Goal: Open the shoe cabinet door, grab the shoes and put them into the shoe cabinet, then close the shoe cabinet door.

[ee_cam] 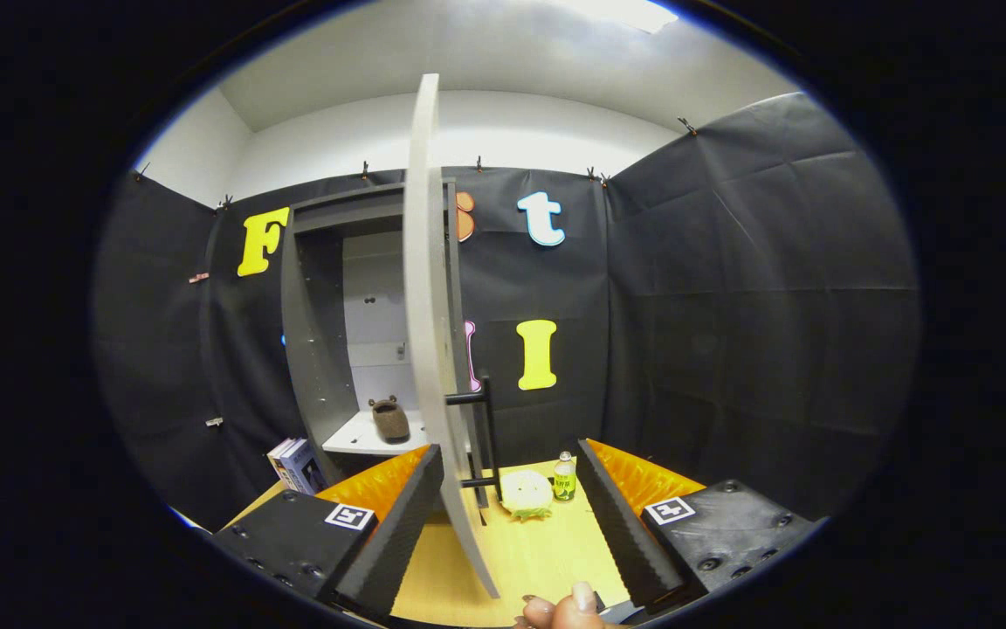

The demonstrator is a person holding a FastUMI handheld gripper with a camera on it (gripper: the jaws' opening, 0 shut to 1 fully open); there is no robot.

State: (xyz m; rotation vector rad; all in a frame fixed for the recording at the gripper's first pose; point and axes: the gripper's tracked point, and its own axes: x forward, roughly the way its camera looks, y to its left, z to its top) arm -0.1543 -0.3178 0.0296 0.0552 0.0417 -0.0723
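Gripper: your gripper [510,489] has its two fingers spread wide apart, with nothing clamped between them.
Fingers: the door's edge runs down just inside your left finger [398,524], and you cannot tell from here whether it touches; your right finger [616,515] stands well clear of the door.
Door: the shoe cabinet door [427,288] stands open and faces you edge-on, a pale slab rising from between your fingers up past the cabinet's top.
Handle: the dark bar handle [487,428] sticks out from the door's right face, just ahead of the gap between your fingers.
Cabinet: the shoe cabinet [315,332] sits beyond your left finger against the booth wall, grey outside with a pale back panel.
Shoe: one brown shoe [390,418] rests on the cabinet's white shelf [354,437], inside the opening and just left of the door's edge.
Table: the light wooden table [538,550] lies under and between your fingers.
On the table: a pale round object [527,494] and a small bottle [564,477] stand side by side just right of the handle.
Books: a couple of books [295,463] lean beside the cabinet's lower left side.
Hand: fingertips of a hand [560,610] show at the near table edge, between your fingers.
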